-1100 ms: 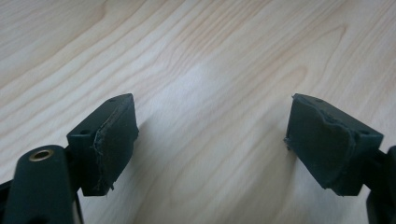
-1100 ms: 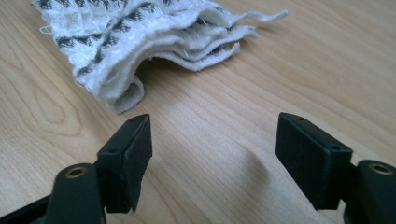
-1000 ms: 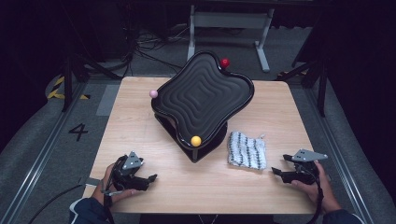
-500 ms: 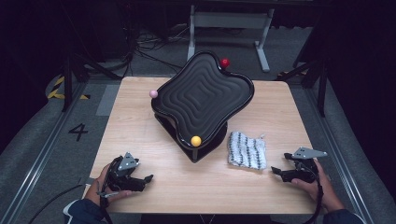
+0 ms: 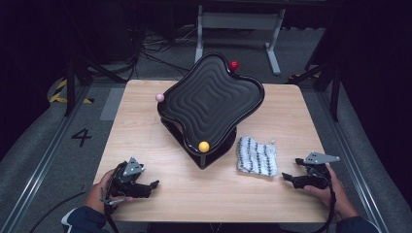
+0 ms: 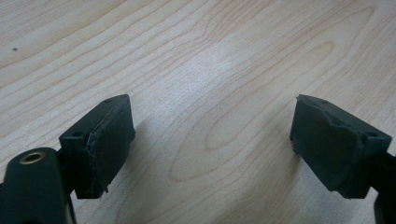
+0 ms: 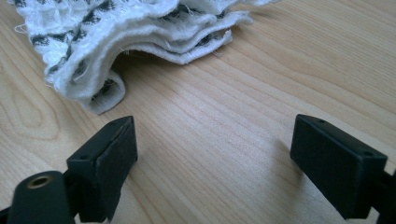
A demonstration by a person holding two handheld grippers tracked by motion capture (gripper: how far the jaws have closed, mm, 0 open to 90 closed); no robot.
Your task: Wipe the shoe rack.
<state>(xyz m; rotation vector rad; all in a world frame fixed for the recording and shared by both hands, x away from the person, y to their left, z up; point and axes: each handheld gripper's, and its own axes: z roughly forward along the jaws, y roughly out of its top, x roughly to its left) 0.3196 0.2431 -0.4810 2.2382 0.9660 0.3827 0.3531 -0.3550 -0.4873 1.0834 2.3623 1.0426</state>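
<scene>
Near the table's (image 5: 160, 204) right front edge, the right gripper (image 7: 212, 163) has just opened wide (nothing between), facing the folded cloth (image 7: 140, 32); a grab seems next.

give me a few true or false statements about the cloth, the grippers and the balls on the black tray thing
1. The folded cloth lies on the table just ahead of the right gripper. True.
2. The right gripper is clamped on the cloth. False: its jaws stand apart over bare wood, short of the cloth.
3. The left gripper is open with nothing between its jaws. True.
4. The yellow ball sits at the far edge of the black wavy tray. False: it sits at the near edge; the red ball is at the far edge.
5. The pink ball is at the tray's left edge. True.
</scene>
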